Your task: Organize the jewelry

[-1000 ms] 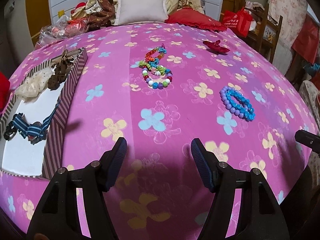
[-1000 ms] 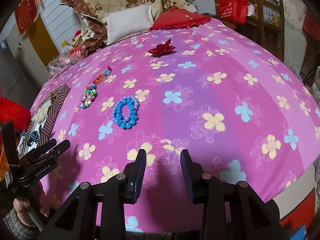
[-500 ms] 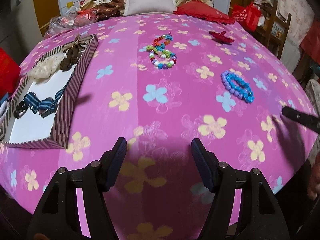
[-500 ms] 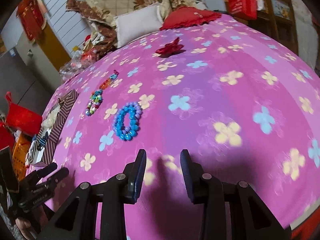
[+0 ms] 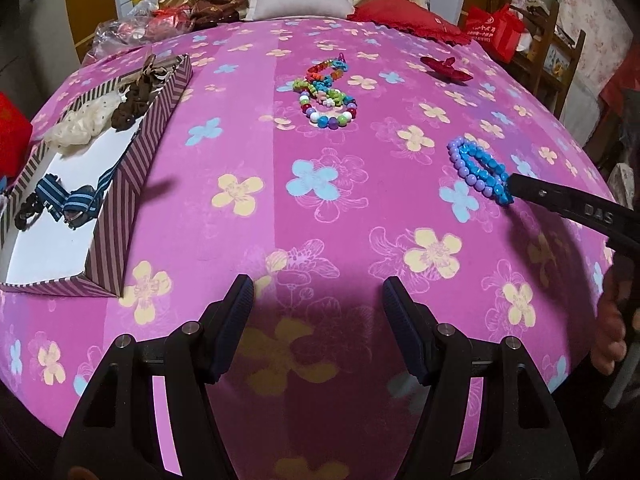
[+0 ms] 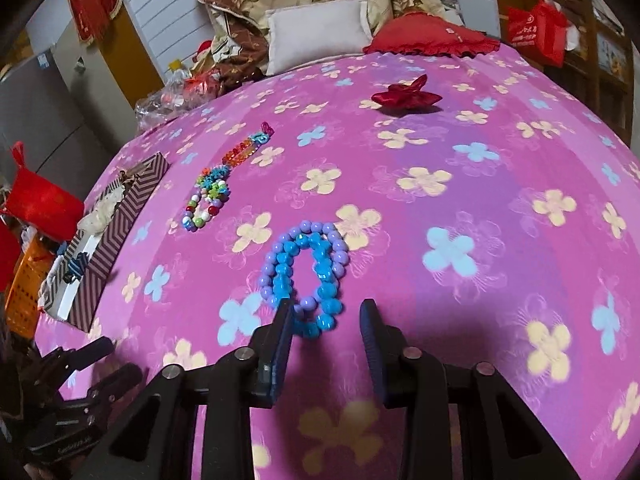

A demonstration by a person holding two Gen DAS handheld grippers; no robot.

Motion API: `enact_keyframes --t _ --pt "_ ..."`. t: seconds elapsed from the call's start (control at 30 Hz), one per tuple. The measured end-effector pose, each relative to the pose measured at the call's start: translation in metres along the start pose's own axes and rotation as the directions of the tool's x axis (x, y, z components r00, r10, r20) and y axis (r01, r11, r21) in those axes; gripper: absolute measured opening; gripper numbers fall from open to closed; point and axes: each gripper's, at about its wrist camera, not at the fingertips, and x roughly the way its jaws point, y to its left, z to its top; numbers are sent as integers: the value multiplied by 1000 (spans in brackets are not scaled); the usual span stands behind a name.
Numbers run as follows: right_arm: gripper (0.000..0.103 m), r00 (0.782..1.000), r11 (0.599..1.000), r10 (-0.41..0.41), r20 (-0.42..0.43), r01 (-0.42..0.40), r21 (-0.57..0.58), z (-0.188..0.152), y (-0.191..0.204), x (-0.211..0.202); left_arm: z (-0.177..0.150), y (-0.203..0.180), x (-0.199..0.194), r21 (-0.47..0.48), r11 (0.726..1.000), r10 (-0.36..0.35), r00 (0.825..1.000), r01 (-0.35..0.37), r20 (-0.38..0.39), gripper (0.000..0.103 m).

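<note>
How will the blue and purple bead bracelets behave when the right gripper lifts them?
The bead bracelets are loops of round beads, so they will probably sag and dangle rather than hold shape. Smooth beads may slip from the closing right gripper. Two loops lie together; one might stay behind.

Lit evenly and fairly brightly from overhead, with saturated colour across the pink bedspread (image 5: 320, 208). Soft dark shadows thrown under the left gripper (image 5: 318, 312) and the right gripper (image 6: 326, 320) toward the near edge of the bed, and a thin one beside the striped box (image 5: 132, 184). Strongly bowed by the fisheye, corners blacked out. Sharp at centre; smeared slightly toward the right edge of the right wrist view. Mild glare on the box's white floor.
</note>
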Motion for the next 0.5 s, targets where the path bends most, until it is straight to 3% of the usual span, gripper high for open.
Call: enact_keyframes --t 0.1,0.27,0.37,0.5 --pt "11 1000 1000 23 -20 -23 21 3 -2 10 -1 0 0 3 1000 -1 1000 1 -3 67" --pt "10 998 996 70 11 -70 52 4 -2 -2 1 -1 -3 4 1000 1 1000 -1 2 67" --pt "10 994 994 77 75 -82 69 5 -7 -29 7 -1 -7 2 1000 -8 1000 8 5 67" --pt "10 992 996 -4 125 -6 84 2 -24 -56 25 -10 -8 3 998 -59 998 59 -16 67"
